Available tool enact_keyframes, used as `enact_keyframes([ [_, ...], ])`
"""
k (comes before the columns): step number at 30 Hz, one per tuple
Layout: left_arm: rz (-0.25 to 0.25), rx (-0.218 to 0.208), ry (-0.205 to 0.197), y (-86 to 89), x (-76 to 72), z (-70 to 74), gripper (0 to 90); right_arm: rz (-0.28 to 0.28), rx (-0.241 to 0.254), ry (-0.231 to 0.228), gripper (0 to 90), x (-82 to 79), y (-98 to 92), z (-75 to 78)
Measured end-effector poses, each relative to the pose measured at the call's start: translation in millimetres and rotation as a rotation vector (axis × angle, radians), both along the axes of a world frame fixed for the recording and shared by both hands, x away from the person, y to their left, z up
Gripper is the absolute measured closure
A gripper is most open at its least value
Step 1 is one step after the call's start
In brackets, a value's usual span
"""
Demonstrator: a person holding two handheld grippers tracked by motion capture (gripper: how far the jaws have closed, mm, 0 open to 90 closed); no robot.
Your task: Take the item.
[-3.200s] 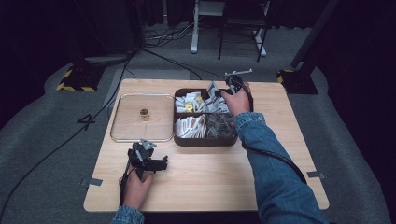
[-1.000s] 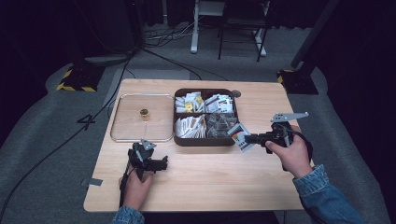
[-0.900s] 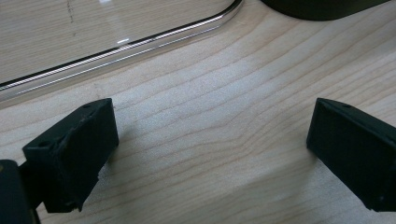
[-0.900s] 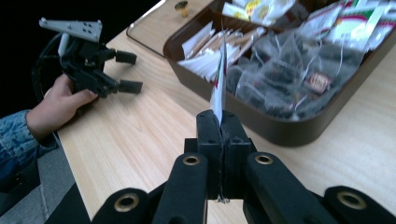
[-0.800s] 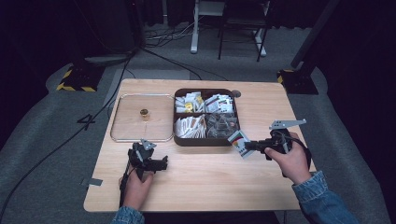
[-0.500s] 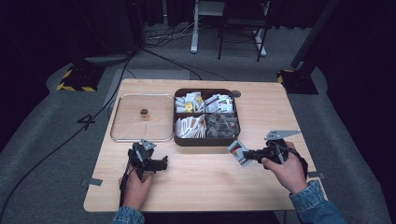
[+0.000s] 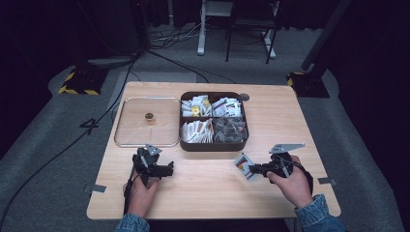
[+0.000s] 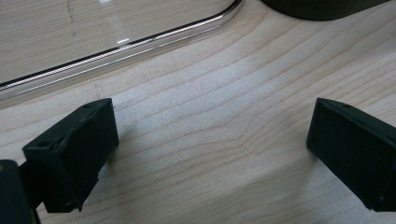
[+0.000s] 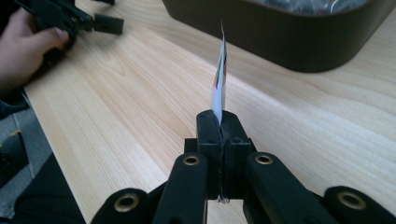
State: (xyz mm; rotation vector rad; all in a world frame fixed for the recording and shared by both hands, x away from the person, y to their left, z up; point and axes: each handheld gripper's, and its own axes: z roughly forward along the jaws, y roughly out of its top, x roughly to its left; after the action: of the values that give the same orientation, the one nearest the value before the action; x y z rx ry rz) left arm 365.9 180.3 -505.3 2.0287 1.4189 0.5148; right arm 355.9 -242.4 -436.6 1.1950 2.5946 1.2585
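On the light wooden surface (image 7: 208,188), the left gripper (image 7: 167,170) rests with jaws spread wide and empty, parked clear of the clear rectangular lid (image 7: 147,122). Near it, the dark brown compartmented box (image 7: 212,145) holds sachets. Right of it, the right gripper (image 7: 253,169) is clenched on a small white printed sachet (image 7: 243,164), held edge-up just above the surface in front of the box, probably for setting down.

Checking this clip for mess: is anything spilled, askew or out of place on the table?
Nothing spilled. One packet is out of the divided box, pinched in the right claw above the bare table. The lid lies flat beside the box. The left claw rests open.
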Motion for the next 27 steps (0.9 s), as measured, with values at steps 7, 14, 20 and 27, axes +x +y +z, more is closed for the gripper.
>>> enact_keyframes([
  [7, 0.0, 0.0, 0.0, 0.0, 0.0, 0.0, 2.5, 0.006, -0.032, 0.045, 89.4, -0.7, 2.3, -5.3],
  [14, 0.0, 0.0, 0.0, 0.0, 0.0, 0.0, 2.5, 0.011, -0.048, 0.103, 89.3, 1.7, 3.7, -13.0],
  [20, 0.0, 0.0, 0.0, 0.0, 0.0, 0.0, 2.5, 0.004, -0.049, 0.129, 88.9, 4.0, 2.3, -19.8],
  [27, 0.0, 0.0, 0.0, 0.0, 0.0, 0.0, 2.5, -0.024, -0.037, 0.135, 73.3, 7.3, -4.8, -24.5],
])
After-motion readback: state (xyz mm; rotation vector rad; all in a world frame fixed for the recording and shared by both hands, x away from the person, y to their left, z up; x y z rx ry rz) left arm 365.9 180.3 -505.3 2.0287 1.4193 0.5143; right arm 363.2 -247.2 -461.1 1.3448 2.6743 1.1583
